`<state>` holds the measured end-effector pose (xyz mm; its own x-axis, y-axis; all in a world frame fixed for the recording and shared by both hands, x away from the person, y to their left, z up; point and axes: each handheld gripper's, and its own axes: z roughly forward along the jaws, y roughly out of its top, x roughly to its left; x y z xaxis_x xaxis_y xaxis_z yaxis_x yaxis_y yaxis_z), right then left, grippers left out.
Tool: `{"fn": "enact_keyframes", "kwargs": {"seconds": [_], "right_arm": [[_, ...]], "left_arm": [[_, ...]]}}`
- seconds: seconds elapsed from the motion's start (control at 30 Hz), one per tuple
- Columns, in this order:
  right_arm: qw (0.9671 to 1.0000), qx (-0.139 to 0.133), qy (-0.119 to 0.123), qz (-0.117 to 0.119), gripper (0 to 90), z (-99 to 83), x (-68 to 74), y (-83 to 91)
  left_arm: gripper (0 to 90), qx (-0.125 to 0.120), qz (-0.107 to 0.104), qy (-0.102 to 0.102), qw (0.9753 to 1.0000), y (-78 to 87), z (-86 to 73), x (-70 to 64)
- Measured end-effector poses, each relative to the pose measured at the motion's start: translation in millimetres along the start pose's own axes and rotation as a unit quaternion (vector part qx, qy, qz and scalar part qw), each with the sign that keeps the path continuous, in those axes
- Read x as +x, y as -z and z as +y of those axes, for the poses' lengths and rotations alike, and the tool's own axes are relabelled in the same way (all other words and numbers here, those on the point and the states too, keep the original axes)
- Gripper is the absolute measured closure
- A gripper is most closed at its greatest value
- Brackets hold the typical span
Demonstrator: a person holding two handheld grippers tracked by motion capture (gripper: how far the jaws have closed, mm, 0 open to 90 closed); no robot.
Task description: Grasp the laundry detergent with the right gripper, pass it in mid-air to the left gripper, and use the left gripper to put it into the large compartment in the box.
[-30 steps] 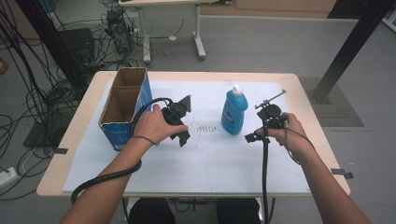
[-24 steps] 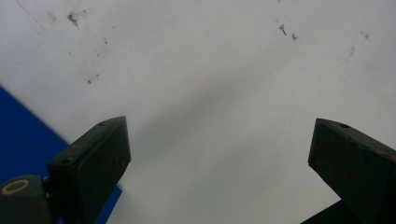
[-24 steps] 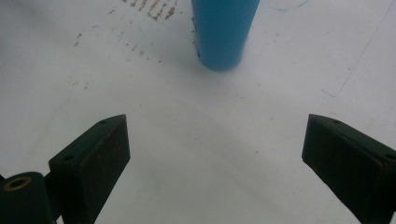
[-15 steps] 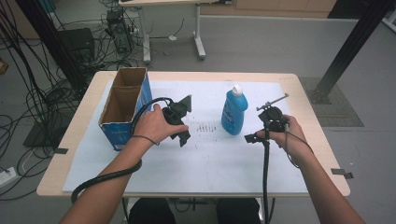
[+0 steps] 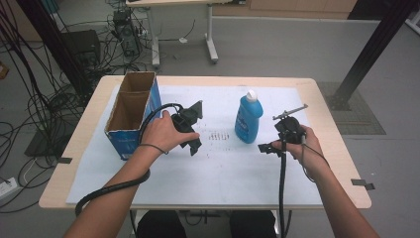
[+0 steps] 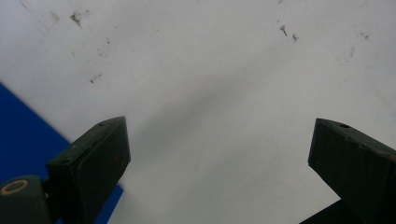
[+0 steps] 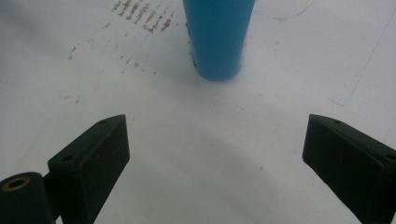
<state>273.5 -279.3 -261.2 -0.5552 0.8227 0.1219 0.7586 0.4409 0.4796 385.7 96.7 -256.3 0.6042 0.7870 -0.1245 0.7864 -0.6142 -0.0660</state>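
Note:
A blue bottle [image 5: 248, 119] with a white cap stands upright near the middle of the white sheet [image 5: 223, 168]. An open cardboard box [image 5: 131, 113] with blue sides sits at the left of the table. My left gripper [image 5: 194, 144] is held just right of the box, open, nothing between its jaws; its own view looks down on the sheet with a blue corner of the box [image 6: 23, 126]. My right gripper [image 5: 266, 148] is right of the bottle and a little nearer, open and empty. The bottle's base [image 7: 219, 37] stands ahead of its jaws, a short gap away.
Brown specks [image 5: 218, 136] mark the sheet between the grippers. Black cables [image 5: 114, 186] trail from both grippers toward the near table edge. Beyond the table are another table's legs [image 5: 210, 34], tangled cables at the left and a black post [image 5: 371, 49] at the right.
The right gripper has drifted slightly nearer and to the right. The left gripper, the bottle and the box hold their places.

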Motion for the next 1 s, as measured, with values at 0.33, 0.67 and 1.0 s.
{"fn": "enact_keyframes", "kwargs": {"seconds": [0.33, 0.67, 1.0], "right_arm": [[0.9999, -0.016, 0.002, -0.003, 7.0, -7.4, 0.7, -1.8], [0.9993, -0.036, 0.002, -0.013, 7.0, -14.9, 2.9, -2.5], [0.9988, -0.047, -0.003, -0.010, 7.2, -22.6, 1.6, -6.8]], "left_arm": [[6.0, 0.003, 0.001, 0.000, 1.0000, -0.6, 1.3, -1.3], [5.9, 0.001, -0.001, 0.000, 1.0000, 0.3, 0.9, -2.2], [5.9, 0.003, 0.001, 0.000, 1.0000, 0.3, 0.2, -1.3]]}}
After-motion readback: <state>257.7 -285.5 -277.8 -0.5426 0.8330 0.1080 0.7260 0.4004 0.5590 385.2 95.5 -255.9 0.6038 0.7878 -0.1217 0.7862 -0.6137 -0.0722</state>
